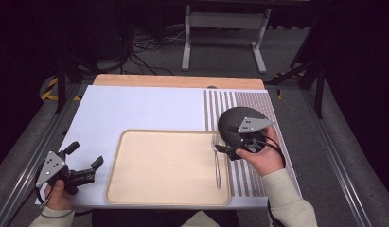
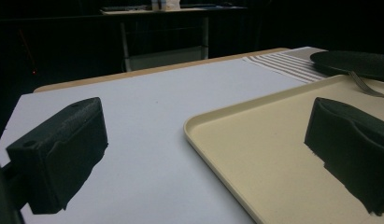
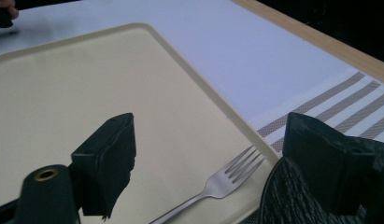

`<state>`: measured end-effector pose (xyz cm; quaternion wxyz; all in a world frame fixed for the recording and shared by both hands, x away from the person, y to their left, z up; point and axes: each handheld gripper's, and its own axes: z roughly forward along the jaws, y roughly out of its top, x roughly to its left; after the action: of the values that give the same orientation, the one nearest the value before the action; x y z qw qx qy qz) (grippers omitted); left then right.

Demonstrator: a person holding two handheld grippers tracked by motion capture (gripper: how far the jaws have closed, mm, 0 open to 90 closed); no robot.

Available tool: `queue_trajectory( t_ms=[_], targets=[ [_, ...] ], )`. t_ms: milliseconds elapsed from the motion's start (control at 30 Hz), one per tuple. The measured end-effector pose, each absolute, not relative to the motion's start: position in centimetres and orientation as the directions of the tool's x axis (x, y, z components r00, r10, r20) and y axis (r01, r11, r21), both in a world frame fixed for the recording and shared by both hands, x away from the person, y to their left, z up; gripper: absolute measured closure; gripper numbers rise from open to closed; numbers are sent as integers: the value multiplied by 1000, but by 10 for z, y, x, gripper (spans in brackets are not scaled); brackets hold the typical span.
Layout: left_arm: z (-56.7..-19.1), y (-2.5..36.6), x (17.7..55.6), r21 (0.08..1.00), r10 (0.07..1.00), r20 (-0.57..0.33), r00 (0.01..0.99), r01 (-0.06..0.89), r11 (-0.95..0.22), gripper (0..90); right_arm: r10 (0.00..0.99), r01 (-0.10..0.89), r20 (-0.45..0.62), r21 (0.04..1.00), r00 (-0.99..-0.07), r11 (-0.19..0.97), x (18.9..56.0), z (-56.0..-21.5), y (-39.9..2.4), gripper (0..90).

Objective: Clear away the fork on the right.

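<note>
A silver fork (image 1: 216, 163) lies lengthwise along the right side of the beige tray (image 1: 135, 189), tines toward the far edge. My right gripper (image 1: 225, 150) hovers just right of the fork's tines, over the tray's right rim, and it is open with nothing in it. In the right gripper view the fork (image 3: 217, 183) rests free on the tray (image 3: 87, 84) below the open right gripper (image 3: 213, 158). My left gripper (image 1: 85, 155) is open and empty at the tray's left, low over the white mat. The left gripper view has the open left gripper (image 2: 203, 154) facing the tray's corner rim (image 2: 217, 116).
A dark textured plate (image 1: 237, 124) sits on the striped placemat (image 1: 249, 101) beside the tray's far right corner, partly under my right hand. A white mat (image 1: 135, 109) covers the wooden table (image 1: 178, 81). A metal stand and cables are on the floor beyond.
</note>
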<state>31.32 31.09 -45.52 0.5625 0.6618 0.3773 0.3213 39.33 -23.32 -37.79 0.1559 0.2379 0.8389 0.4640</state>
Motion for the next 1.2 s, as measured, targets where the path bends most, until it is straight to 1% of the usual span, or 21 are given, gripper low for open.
queue_trajectory(
  t_ms=[33, 67, 367, 700, 1100, 1200],
  targets=[
    [-455, 311, 313, 987, 861, 1, 509, 138, -82, 0, 544, 254, -41, 853, -838, 456, 393, -378, -233, 178],
    [-455, 311, 313, 986, 858, 7, 513, 140, -92, 0, 556, 248, -35, 871, -831, 425, 389, -379, -240, 180],
    [-455, 311, 314, 986, 858, 7, 514, 140, -92, 0, 592, 213, -21, 922, -806, 323, 375, -388, -262, 184],
    [-455, 311, 314, 986, 859, 8, 513, 137, -91, 0, 624, 186, -16, 948, -781, 257, 366, -400, -280, 154],
    [-455, 311, 313, 987, 859, 8, 512, 136, -90, 0, 658, 199, 27, 962, -752, 188, 358, -422, -303, 148],
    [-454, 311, 313, 987, 859, 3, 512, 135, -84, 0, 663, 205, 32, 961, -748, 185, 357, -427, -308, 148]
  ],
)
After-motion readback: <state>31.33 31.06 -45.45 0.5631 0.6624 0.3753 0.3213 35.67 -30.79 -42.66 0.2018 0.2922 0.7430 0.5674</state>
